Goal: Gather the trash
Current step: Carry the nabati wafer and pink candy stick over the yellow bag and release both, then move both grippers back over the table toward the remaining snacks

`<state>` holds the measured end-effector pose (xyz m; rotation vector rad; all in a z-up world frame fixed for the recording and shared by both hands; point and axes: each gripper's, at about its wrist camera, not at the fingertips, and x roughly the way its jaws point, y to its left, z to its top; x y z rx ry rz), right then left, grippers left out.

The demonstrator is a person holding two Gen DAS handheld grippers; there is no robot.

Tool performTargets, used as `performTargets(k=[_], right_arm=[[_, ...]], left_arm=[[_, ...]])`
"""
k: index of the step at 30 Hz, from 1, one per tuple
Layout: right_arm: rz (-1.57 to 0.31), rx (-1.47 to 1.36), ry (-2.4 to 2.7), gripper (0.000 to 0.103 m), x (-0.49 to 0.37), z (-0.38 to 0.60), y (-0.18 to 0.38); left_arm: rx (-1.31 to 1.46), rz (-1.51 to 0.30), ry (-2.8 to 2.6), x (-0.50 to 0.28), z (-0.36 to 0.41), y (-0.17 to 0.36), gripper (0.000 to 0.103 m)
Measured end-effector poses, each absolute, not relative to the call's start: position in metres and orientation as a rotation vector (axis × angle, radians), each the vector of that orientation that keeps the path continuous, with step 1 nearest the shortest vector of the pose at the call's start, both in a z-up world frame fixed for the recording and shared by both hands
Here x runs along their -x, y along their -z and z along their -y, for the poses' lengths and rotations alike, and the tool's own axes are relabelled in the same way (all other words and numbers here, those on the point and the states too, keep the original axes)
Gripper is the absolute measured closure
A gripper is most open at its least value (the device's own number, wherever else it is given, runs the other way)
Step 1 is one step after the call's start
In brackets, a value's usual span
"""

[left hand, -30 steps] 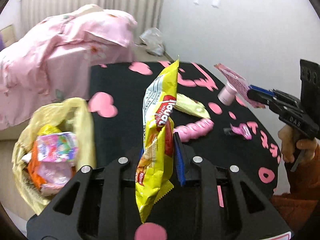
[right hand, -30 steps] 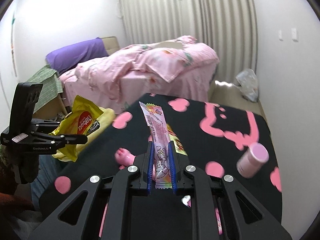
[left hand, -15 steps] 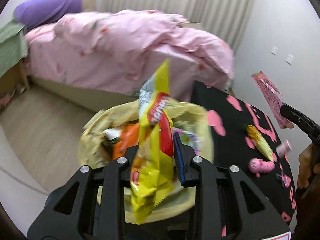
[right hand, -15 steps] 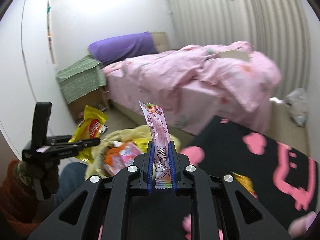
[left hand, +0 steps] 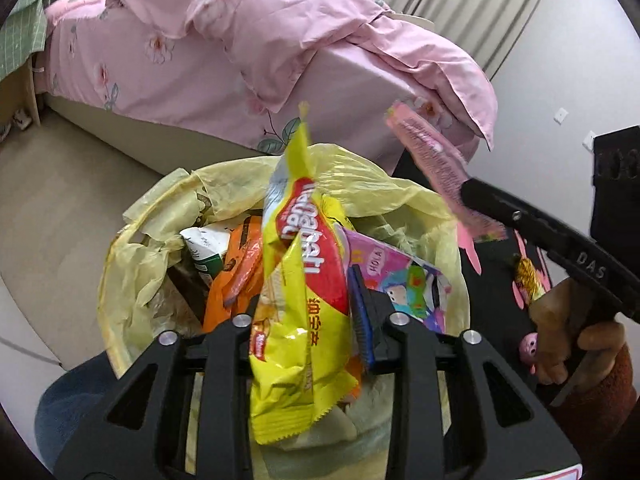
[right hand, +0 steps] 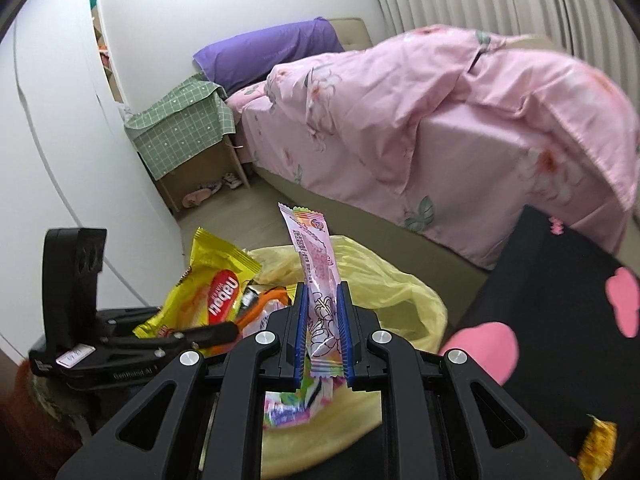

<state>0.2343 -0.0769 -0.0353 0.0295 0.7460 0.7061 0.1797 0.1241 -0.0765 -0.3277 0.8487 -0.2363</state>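
My left gripper is shut on a yellow Nabati wafer wrapper and holds it upright right over the bin lined with a yellow bag. The bin holds several wrappers. My right gripper is shut on a long pink candy wrapper, above the same bin's bag. The left wrist view shows the right gripper with the pink wrapper over the bin's right rim. The right wrist view shows the left gripper and the yellow wrapper at the bin's left side.
A black table with pink shapes stands right of the bin, with a gold wrapper and a pink toy on it. A bed with a pink duvet lies behind. A green-covered nightstand stands by the wall.
Both grippers have swung left from the black table to over the bin, each still shut on its wrapper. The bin now fills the lower middle of both views.
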Motion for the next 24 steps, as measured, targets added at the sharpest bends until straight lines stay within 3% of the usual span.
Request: performTargets(k=[2, 4, 6, 17, 21, 24], right_arm=[[-0.782, -0.037, -0.724, 0.083, -0.244, 0.073, 0.042], [-0.799, -0.049, -0.726, 0.068, -0.248, 0.072, 0.047], [-0.798, -0.084, -0.727, 0.049, -0.250, 0.076, 0.049], [-0.676, 0.000, -0.602, 0.048, -0.190, 0.142, 0.019], [-0.629, 0.010, -0.511, 0.037, -0.146, 0.202, 0.009], [-0.627, -0.004, -0.434, 0.036, -0.107, 0.252, 0.009]], left_arm=[[0.373, -0.823, 0.247, -0.180, -0.129, 0.078, 0.048], [0.414, -0.808, 0.252, -0.178, -0.135, 0.078, 0.034], [0.427, -0.796, 0.223, -0.174, -0.140, 0.077, 0.032], [0.383, -0.644, 0.059, -0.140, -0.144, 0.027, 0.029], [0.359, -0.614, 0.175, -0.134, -0.114, 0.011, 0.029], [0.342, -0.625, 0.278, -0.135, -0.082, 0.011, 0.020]])
